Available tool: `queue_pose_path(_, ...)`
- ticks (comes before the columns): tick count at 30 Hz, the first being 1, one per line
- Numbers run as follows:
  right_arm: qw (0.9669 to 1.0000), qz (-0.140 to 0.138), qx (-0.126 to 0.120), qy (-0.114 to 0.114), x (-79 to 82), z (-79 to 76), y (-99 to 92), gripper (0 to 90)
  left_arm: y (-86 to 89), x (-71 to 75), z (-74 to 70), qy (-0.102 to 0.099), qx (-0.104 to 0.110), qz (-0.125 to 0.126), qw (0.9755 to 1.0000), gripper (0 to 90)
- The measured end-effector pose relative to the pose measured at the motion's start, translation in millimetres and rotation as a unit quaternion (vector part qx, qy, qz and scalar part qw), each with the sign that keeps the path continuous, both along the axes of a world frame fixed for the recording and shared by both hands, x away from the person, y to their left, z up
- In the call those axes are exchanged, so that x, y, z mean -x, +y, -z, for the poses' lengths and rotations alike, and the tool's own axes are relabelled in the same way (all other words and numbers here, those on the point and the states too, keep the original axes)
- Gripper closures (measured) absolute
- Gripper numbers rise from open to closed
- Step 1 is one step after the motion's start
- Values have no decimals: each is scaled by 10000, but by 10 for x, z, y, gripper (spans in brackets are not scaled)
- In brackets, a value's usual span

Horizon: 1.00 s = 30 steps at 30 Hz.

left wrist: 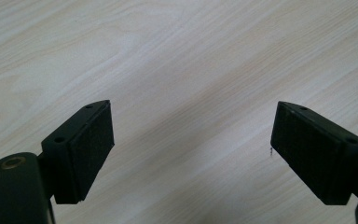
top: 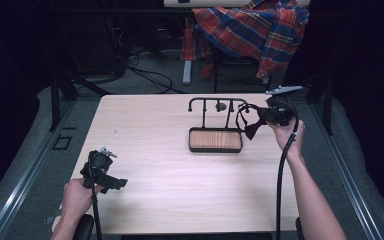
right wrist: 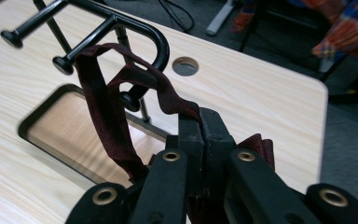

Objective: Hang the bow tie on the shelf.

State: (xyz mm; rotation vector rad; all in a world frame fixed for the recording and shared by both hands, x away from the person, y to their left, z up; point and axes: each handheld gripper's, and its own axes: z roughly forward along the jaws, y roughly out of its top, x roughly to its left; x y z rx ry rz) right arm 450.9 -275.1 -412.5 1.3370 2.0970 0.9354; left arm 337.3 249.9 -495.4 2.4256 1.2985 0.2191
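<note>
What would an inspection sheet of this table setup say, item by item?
Surface: pale wooden table, with a round hole near its far corner.
Job's things: black peg rack standing on a wooden-bottomed tray; dark red strap looped at a peg.
Clutter: nothing seen.
Grippers: left gripper open over bare wood; right gripper shut on the strap beside the rack.
Cables: one black cable trails from the right gripper; more lie on the floor behind.
Surroundings: plaid cloth draped over a chair behind the table; dark room.
</note>
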Motion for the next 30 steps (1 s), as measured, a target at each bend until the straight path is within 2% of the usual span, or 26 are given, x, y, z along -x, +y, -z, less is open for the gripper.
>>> queue_pose_path(7,9996,110,-232,121,-59,87,-34,885,-2,-2,-1,11,-5,20,10000,134)
queue_pose_path(10,9997,108,-181,112,-67,126,-15,885,-3,-1,0,15,-19,25,10000,135)
queue_pose_path(15,9997,81,-67,230,-92,201,14,884,-1,-2,1,21,-14,31,10000,135)
queue_pose_path(20,9993,5,-129,352,-114,258,38,882,-6,-1,7,32,-37,41,10000,136)
queue_pose_path(30,9986,-41,-78,518,-145,355,43,880,-5,1,5,29,-34,45,10000,138)
